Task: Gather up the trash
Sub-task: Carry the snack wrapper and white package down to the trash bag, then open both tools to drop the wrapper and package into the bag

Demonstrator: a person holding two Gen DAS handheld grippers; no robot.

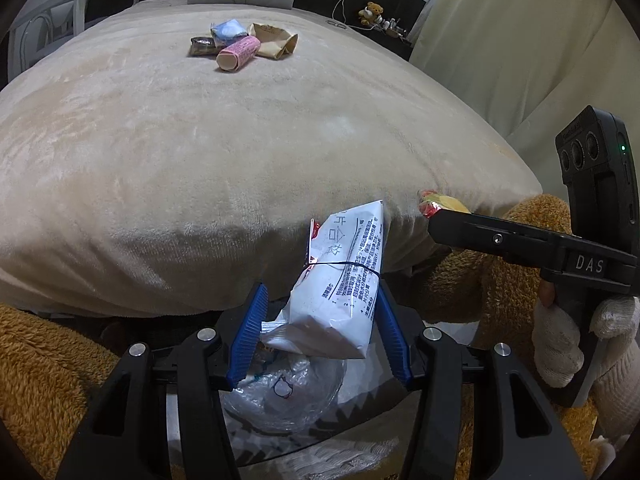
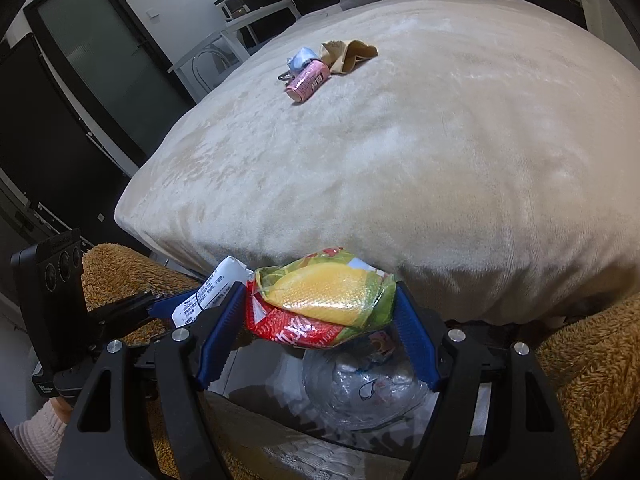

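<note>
Below both grippers sits a bin lined with a clear plastic bag [image 1: 280, 396], the bag crumpled and printed with small cartoon figures; what else lies inside it cannot be told. The left gripper [image 1: 320, 300] has its blue pads [image 1: 250, 336] set fairly wide, and a white printed packet [image 1: 340, 280] stands tilted between them, its right edge against the right pad; whether the left pad touches it is unclear. The right gripper [image 2: 320, 312] is closed onto a yellow, green and red snack wrapper [image 2: 320, 300], both pads pressing its ends, directly over the bag. The two grippers hang side by side at the near edge of the bed [image 1: 200, 160], which is covered by a beige blanket. Far out on the bed lies a small cluster of trash: a pink roll-shaped package [image 1: 238, 54], a pale blue packet [image 1: 228, 32], a crumpled brown paper bag [image 1: 276, 40] and a dark wrapper [image 1: 202, 46], all touching or just beside each other.
</note>
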